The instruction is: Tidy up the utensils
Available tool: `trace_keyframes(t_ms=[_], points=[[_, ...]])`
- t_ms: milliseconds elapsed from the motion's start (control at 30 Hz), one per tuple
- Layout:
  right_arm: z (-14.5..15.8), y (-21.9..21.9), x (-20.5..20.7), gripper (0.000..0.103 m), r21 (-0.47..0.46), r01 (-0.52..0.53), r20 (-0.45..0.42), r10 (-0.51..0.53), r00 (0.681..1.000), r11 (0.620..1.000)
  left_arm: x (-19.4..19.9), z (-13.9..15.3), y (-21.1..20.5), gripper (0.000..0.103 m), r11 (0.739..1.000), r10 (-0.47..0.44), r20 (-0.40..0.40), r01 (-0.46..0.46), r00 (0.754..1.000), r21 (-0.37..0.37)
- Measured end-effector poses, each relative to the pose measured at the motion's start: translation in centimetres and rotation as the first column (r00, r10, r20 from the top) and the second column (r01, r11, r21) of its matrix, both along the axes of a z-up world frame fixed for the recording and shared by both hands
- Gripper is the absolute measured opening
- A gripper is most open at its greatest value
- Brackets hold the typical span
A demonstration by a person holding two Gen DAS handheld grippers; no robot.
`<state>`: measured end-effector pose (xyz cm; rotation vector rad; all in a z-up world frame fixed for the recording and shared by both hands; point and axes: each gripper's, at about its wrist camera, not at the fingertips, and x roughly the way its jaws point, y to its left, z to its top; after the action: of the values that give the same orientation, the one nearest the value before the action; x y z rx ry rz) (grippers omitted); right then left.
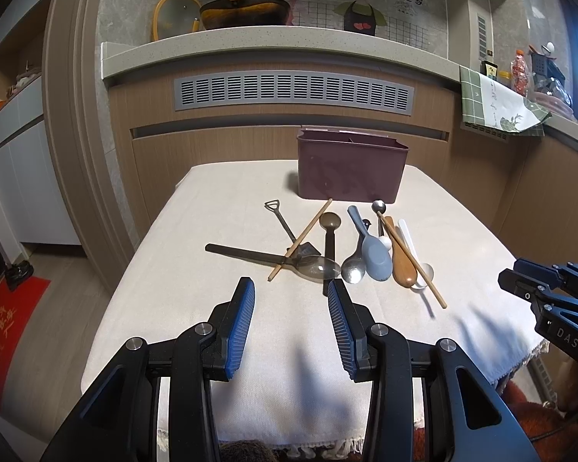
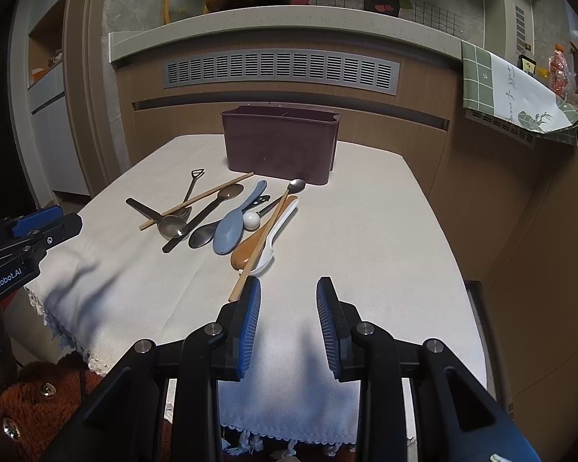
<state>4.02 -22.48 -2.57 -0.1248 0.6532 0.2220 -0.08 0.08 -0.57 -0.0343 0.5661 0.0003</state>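
Observation:
A heap of utensils lies mid-table: a blue-grey spoon (image 1: 375, 256) (image 2: 231, 229), a wooden spoon (image 1: 400, 265) (image 2: 250, 250), a white spoon (image 1: 420, 269) (image 2: 267, 256), metal spoons (image 1: 353, 267) (image 2: 202, 235), a clear smoky spoon (image 1: 316, 265) and two chopsticks (image 1: 300, 240) (image 2: 262, 238). Behind them stands a maroon utensil box (image 1: 348, 169) (image 2: 281, 142). My left gripper (image 1: 291, 304) hovers open just before the heap, nothing between its blue pads. My right gripper (image 2: 288, 300) is open too, its left pad close to a chopstick's near end, holding nothing.
A white cloth (image 1: 250, 331) (image 2: 366, 238) covers the small table, its fringe hanging off the near edge. A wooden counter front with a grey vent (image 1: 293, 92) rises right behind the box. A green towel (image 2: 512, 96) hangs at right. A red mat (image 1: 7, 331) lies on the floor left.

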Motion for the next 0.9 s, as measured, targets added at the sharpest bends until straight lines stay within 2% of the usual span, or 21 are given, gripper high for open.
trace_keyframes(t_ms=[900], points=[[0.15,-0.13,-0.29,0.029,-0.002,-0.003,0.007,0.003,1.0,1.0,0.04,-0.44,-0.44,0.041,1.0,-0.002,0.001,0.002,1.0,-0.006]])
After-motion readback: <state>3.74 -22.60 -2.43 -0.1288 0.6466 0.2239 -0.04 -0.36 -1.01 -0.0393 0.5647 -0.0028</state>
